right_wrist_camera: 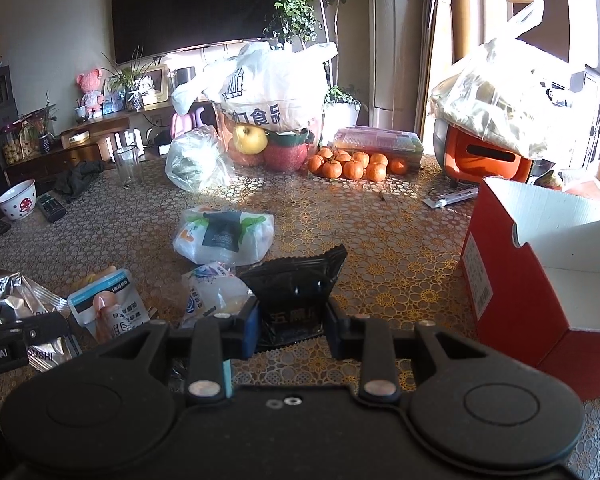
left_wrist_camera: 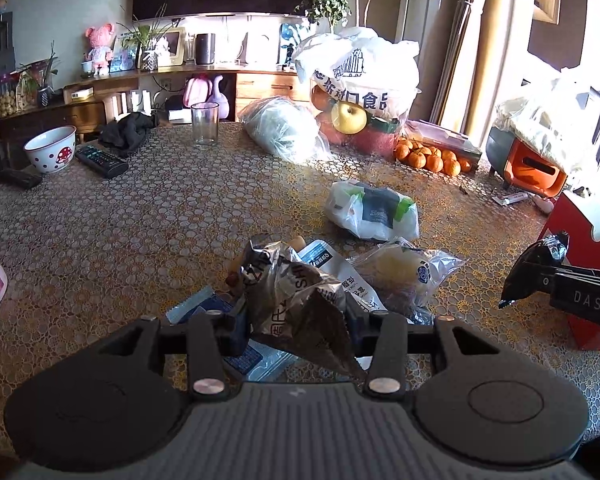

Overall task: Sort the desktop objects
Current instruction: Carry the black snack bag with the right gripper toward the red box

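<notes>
My left gripper (left_wrist_camera: 298, 330) is shut on a crumpled silver snack packet (left_wrist_camera: 296, 296), held above a pile of packets: a white and blue one (left_wrist_camera: 340, 276) and a clear one with yellow food (left_wrist_camera: 404, 276). My right gripper (right_wrist_camera: 292, 326) is shut on a black snack packet (right_wrist_camera: 296, 284), just left of an open red box (right_wrist_camera: 548, 280). The right gripper with the black packet also shows in the left wrist view (left_wrist_camera: 540, 276). A white and green bag (right_wrist_camera: 224, 236) lies further back on the table.
Further back stand a glass (left_wrist_camera: 205, 125), a mushroom bowl (left_wrist_camera: 52, 154), a remote (left_wrist_camera: 100, 161), a fruit bag (right_wrist_camera: 272, 120), tangerines (right_wrist_camera: 352, 166) and an orange appliance (right_wrist_camera: 484, 156). A patterned cloth (left_wrist_camera: 140, 220) covers the table.
</notes>
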